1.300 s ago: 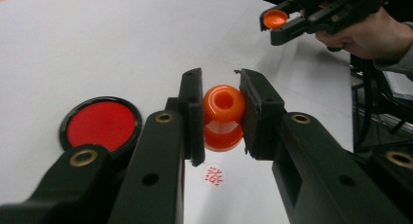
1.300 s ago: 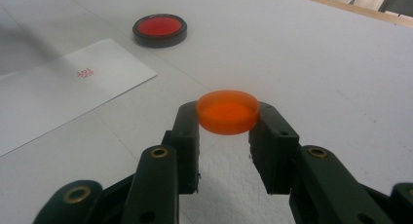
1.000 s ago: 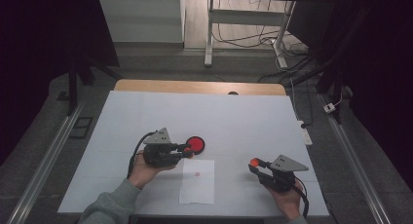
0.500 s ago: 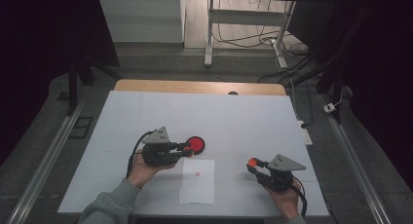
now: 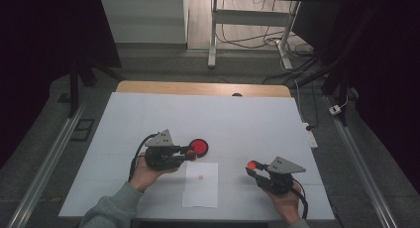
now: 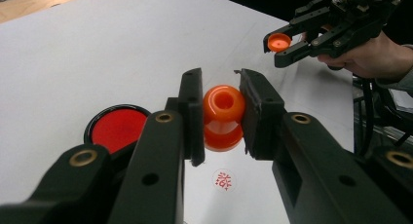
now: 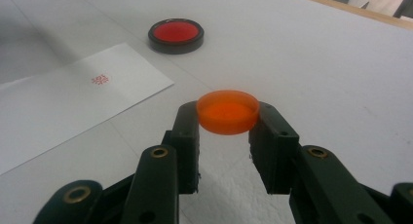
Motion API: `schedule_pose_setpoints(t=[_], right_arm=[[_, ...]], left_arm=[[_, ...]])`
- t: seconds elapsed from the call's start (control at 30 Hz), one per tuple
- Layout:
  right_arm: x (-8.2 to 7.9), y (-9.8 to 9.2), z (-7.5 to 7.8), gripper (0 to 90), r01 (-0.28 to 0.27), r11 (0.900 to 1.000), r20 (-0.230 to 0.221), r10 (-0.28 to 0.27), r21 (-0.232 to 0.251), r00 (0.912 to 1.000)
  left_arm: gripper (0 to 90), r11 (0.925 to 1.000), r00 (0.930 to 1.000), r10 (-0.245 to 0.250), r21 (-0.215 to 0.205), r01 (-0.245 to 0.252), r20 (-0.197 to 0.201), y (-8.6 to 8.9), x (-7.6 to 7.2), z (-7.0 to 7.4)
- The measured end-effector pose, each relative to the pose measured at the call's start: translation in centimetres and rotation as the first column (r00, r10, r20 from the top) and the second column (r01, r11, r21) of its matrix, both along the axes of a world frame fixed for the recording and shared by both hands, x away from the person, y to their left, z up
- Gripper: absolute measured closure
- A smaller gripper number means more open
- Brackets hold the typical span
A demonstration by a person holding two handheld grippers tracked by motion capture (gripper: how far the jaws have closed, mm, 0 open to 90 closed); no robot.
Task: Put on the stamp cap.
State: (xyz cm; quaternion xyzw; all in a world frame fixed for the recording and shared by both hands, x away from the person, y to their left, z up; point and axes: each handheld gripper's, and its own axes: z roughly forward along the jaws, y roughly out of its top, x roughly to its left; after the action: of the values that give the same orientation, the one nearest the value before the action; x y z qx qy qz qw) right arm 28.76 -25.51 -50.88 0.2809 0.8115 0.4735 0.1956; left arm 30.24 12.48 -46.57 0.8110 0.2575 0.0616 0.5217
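Stamp sits in the left claw in the high view, just left of the red ink pad and above-left of the paper sheet; right claw is well to the right of the pad, off the sheet's right edge, pinching the orange cap; white desk otherwise bare. Versus the earlier high views: left hand and stamp sit where they were beside the pad; right hand has crept slightly up and toward the sheet, cap unchanged in its grip.

Left gripper view: left claw is pinching the stamp at its waist, jaws pressed on both sides, hollow end facing the camera; pad lies lower left of the stamp, red printed mark on paper directly below it; right claw with cap is up right, well apart. Judgement: the mark is already printed, so the step in hand looks like recapping; bring the cap in square to the stamp's face end, keep the stamp level, don't loosen the waist grip.

Right gripper view: right claw holds the cap by its rim, open side up; pad far ahead-left, sheet and mark left. Rim grip is shallow; push gently or the cap may pop out.
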Motion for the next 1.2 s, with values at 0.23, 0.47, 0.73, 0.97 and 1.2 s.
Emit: schedule_pose_setpoints(t=[0.23, 0.47, 0.73, 0.97, 1.2], right_arm=[[0.0, 1.1, 0.1, 64.6, -0.022, 1.000, -0.002, 0.022, 0.005, 0.9998], [0.1, 2.6, -0.1, 64.5, -0.046, 0.999, -0.008, 0.046, -0.001, 0.9989], [0.8, 4.3, -0.3, 64.5, -0.072, 0.997, -0.014, 0.072, -0.001, 0.9973], [0.9, 5.5, -0.3, 64.5, -0.095, 0.995, -0.022, 0.095, 0.009, 0.9953], [0.8, 6.8, -0.3, 64.5, -0.115, 0.993, -0.022, 0.115, 0.017, 0.9931]], left_arm=[[72.1, 1.0000, 1.0000, -0.006, 0.007, 0.007, -0.004, -0.1, 0.0, -0.1], [72.1, 0.9999, 0.9999, -0.008, 0.011, 0.008, -0.007, -0.2, 0.1, -0.1], [72.1, 0.9995, 0.9998, -0.017, 0.025, 0.017, -0.009, -0.5, 0.1, -0.3], [72.2, 0.9994, 0.9999, -0.012, 0.032, 0.012, -0.010, -0.4, 0.3, -0.4], [72.1, 0.9993, 0.9998, -0.017, 0.034, 0.017, -0.011, -0.5, 0.2, -0.5]])
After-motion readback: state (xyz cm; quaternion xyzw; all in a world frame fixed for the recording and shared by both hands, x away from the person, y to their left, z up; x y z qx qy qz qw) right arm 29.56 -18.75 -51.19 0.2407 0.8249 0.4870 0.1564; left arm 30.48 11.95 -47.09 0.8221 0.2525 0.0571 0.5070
